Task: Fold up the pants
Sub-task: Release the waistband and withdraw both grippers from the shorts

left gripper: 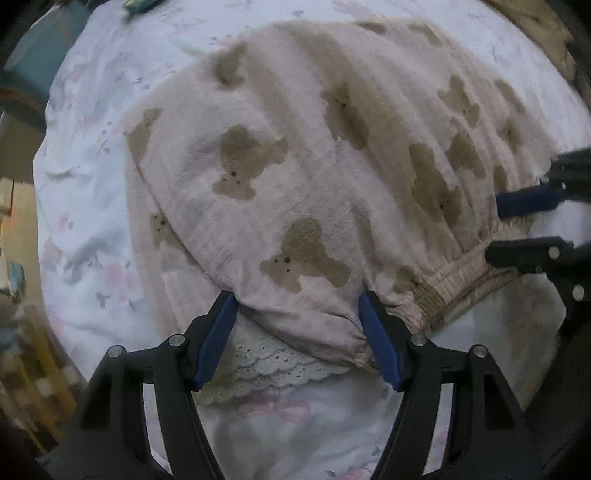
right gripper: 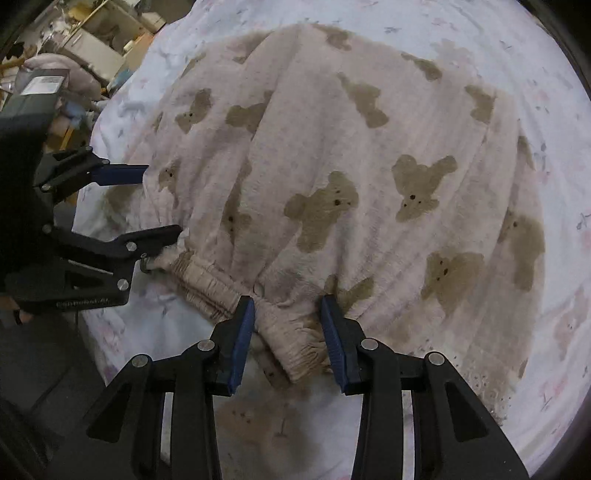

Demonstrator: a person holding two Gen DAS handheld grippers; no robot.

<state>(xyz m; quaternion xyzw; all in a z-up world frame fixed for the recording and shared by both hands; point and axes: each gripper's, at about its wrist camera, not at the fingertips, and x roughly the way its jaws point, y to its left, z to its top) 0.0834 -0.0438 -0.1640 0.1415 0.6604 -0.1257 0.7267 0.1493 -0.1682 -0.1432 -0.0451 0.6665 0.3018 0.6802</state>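
Observation:
Pale pink pants (left gripper: 314, 158) with brown teddy-bear prints lie folded over on a white floral bed sheet (left gripper: 85, 206). They also show in the right wrist view (right gripper: 351, 184). My left gripper (left gripper: 299, 302) is open, its blue pads on either side of the folded edge next to a white lace hem (left gripper: 273, 365). My right gripper (right gripper: 288, 306) is open around the gathered elastic waistband (right gripper: 295, 347). Each gripper shows in the other's view: the right gripper (left gripper: 502, 229) at the right edge, the left gripper (right gripper: 162, 199) at the left edge.
The sheet-covered bed (right gripper: 554, 110) ends at the left, with dark floor (right gripper: 40, 369) below. Cluttered shelves and boxes (right gripper: 103, 37) stand at the far upper left. A teal object (left gripper: 138, 4) lies at the top of the bed.

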